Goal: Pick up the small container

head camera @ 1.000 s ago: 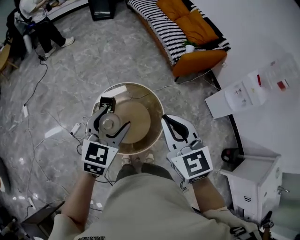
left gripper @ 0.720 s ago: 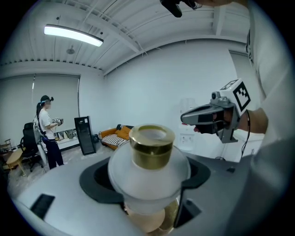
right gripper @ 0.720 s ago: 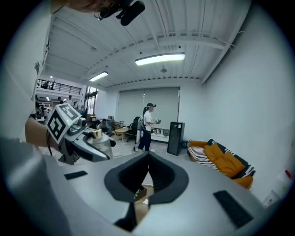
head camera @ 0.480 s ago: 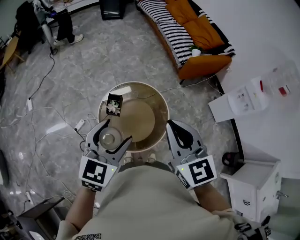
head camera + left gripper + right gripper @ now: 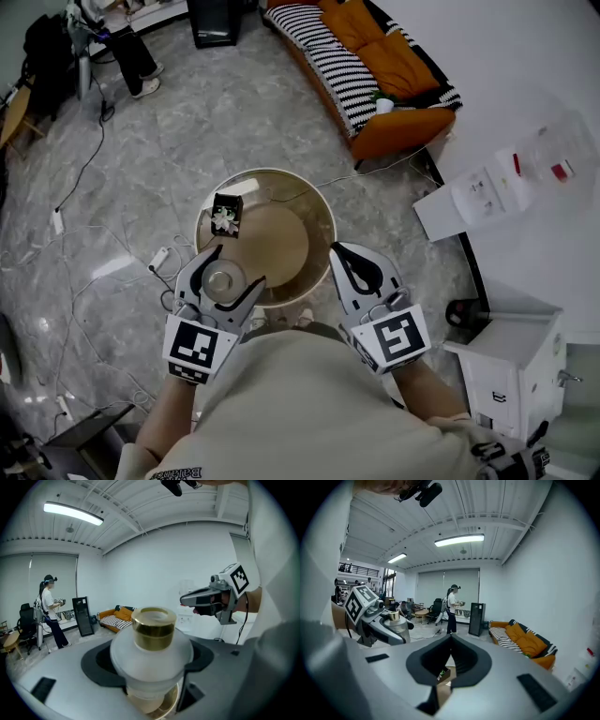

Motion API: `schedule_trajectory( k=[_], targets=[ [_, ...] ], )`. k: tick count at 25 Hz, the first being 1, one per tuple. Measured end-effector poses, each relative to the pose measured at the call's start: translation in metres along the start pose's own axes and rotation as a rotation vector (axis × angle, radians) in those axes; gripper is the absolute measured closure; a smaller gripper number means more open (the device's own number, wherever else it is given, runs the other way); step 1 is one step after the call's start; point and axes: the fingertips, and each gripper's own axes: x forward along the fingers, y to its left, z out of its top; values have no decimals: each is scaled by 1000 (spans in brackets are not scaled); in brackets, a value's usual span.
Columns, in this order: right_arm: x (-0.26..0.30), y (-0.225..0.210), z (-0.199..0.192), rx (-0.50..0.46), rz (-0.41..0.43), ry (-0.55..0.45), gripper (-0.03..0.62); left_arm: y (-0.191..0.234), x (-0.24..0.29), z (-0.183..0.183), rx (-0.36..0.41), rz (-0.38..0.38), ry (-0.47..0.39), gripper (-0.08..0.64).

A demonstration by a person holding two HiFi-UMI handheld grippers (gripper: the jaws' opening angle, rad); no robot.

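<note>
The small container (image 5: pixel 221 280), a frosted jar with a gold cap, sits between the jaws of my left gripper (image 5: pixel 225 265), which is shut on it above the near left edge of the round table (image 5: pixel 310 208). The left gripper view shows the container (image 5: pixel 152 644) upright and filling the middle, held at its wide body by my left gripper (image 5: pixel 152 677). My right gripper (image 5: pixel 339 251) hovers over the table's near right edge, shut and empty. In the right gripper view its jaws (image 5: pixel 450 641) meet at the tip.
A small black box with a white flower (image 5: pixel 226 215) stands on the table's far left part. An orange and striped sofa (image 5: pixel 375 56) is beyond, white cabinets (image 5: pixel 511 366) are at right, cables (image 5: pixel 84 178) cross the floor, and a person (image 5: pixel 122 37) stands far left.
My left gripper has drawn back toward me with the container, away from the black box it was next to. The right gripper has stayed roughly in place.
</note>
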Motion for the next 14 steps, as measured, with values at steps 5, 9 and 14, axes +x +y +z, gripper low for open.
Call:
schedule_trajectory(
  k=[5, 9, 14],
  targets=[
    [0, 6, 1, 12, 3, -2, 597, -1, 0, 4, 19, -14, -5, 216],
    [1, 8, 1, 16, -4, 0, 596, -6, 4, 4, 19, -41, 1, 217],
    [-2, 8, 0, 7, -7, 10, 596, -10, 4, 2, 37, -53, 28, 216]
  ],
)
